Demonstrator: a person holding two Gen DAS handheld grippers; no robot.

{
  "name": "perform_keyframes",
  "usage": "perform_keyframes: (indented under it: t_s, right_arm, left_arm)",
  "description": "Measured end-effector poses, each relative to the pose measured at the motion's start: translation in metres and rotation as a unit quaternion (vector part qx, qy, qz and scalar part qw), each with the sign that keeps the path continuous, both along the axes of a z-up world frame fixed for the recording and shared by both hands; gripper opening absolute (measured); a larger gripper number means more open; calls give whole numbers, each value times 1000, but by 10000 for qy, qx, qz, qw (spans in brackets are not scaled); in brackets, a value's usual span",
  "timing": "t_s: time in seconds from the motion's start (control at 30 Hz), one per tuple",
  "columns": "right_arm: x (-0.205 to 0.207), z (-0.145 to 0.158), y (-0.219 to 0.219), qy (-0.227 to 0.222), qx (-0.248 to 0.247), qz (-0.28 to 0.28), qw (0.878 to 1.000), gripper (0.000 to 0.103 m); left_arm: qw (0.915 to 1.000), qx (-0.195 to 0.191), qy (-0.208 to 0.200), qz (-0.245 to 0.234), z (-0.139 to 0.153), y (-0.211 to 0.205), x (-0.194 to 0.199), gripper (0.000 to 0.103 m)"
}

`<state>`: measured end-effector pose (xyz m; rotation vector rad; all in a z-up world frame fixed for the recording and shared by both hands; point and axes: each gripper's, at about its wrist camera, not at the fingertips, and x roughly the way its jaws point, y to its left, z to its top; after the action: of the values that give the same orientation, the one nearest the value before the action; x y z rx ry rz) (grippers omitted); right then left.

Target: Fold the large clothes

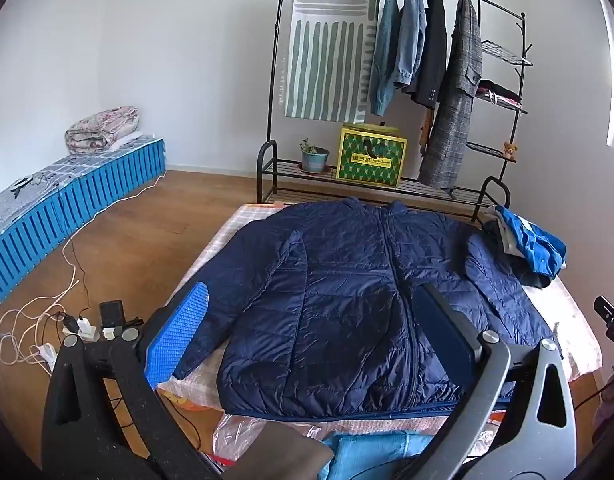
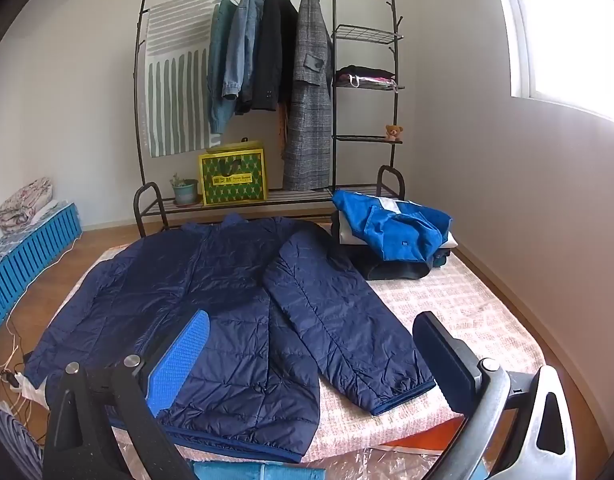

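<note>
- Right under both grippers lies some light blue cloth point(image 1: 371, 450) on clear plastic point(image 1: 243, 436), closest of all.
- Just past that is a big dark blue puffy jacket point(image 1: 347, 300), spread flat, front up, on a pink checked mat point(image 2: 459, 304).
- One sleeve point(image 2: 339, 320) sticks out to the right, in front of the right gripper point(image 2: 311, 356).
- Further right and behind that sleeve sits a pile of folded clothes point(image 2: 391, 232) with a bright blue one on top.
- Way behind the jacket stands a black clothes rack point(image 1: 387, 80) with coats hanging, a yellow and green box point(image 1: 371, 156) and a small plant pot point(image 1: 315, 158).
- Off to the left of the left gripper point(image 1: 311, 328) are white wires and plugs point(image 1: 67, 320) on the wood floor, and a long blue bench point(image 1: 67, 208).
- Left gripper is wide open above the jacket's bottom half and holds nothing.
- Right gripper is wide open too, above the jacket's hem and sleeve, and holds nothing.
</note>
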<state>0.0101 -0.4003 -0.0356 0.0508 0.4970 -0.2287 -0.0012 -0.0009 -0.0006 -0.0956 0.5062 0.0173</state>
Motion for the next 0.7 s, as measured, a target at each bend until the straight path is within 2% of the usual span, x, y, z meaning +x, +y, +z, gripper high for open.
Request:
perform_keyframes:
  t_s: [0.17, 0.2, 0.3, 0.7]
  right_arm:
    - [1, -2, -1, 28, -38, 49, 10000, 103]
    - [0, -2, -1, 26, -45, 64, 10000, 103]
    - [-6, 1, 0, 5, -66, 100, 9999, 103]
    - [-4, -2, 2, 25, -100, 75, 9999, 103]
  left_arm:
    - [9997, 151, -80, -145, -2, -5, -6, 103]
    - [9997, 188, -20, 136, 4, -5, 0, 103]
    - [9996, 222, -36, 148, -2, -12, 0, 103]
    - [9998, 152, -29, 138, -3, -10, 1, 103]
